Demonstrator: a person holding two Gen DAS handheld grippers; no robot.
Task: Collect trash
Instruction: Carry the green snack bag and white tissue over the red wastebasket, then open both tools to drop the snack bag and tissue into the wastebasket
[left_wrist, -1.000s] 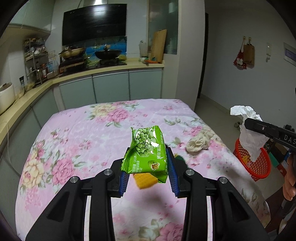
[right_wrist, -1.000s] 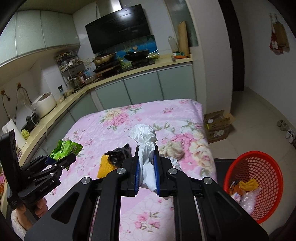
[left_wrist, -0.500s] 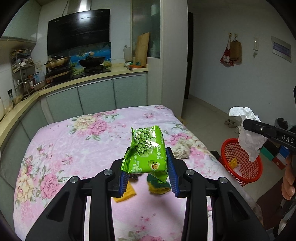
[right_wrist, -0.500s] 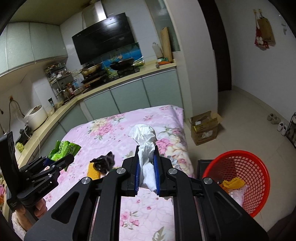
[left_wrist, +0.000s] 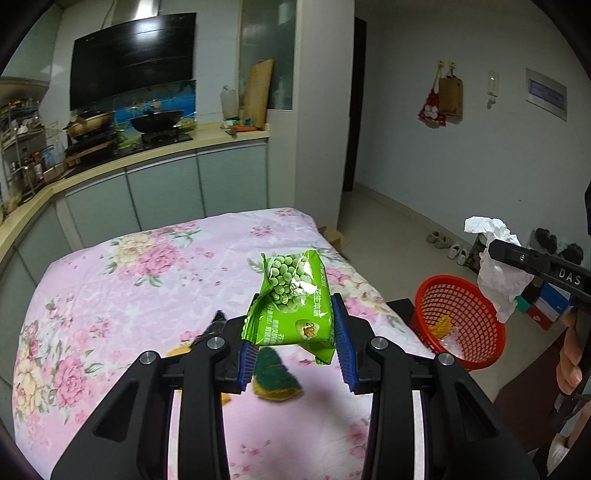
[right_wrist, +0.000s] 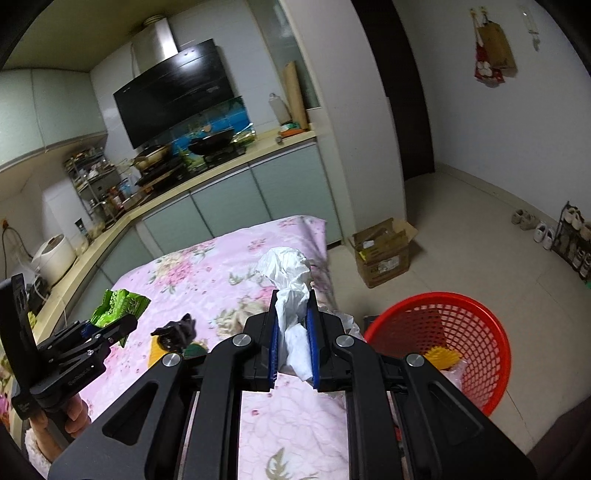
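Observation:
My left gripper (left_wrist: 295, 339) is shut on a green pea snack packet (left_wrist: 293, 301) and holds it above the floral-clothed table (left_wrist: 129, 280). It also shows in the right wrist view (right_wrist: 110, 325) with the packet (right_wrist: 120, 302). My right gripper (right_wrist: 293, 332) is shut on a crumpled white tissue (right_wrist: 290, 280), held over the table's right edge, left of the red mesh basket (right_wrist: 472, 325). The left wrist view shows the tissue (left_wrist: 495, 273) hanging above the basket (left_wrist: 458, 325). A yellow-green sponge (left_wrist: 275, 380) and black crumpled trash (right_wrist: 175, 332) lie on the table.
The basket on the floor holds yellow and clear trash (right_wrist: 441, 360). A cardboard box (right_wrist: 384, 251) stands on the floor by the table's far corner. Kitchen counter with stove (left_wrist: 155, 140) runs behind the table. Shoes (right_wrist: 532, 225) line the right wall.
Both grippers have swung right toward the basket with their loads still held. The basket has come closer to the middle in both views.

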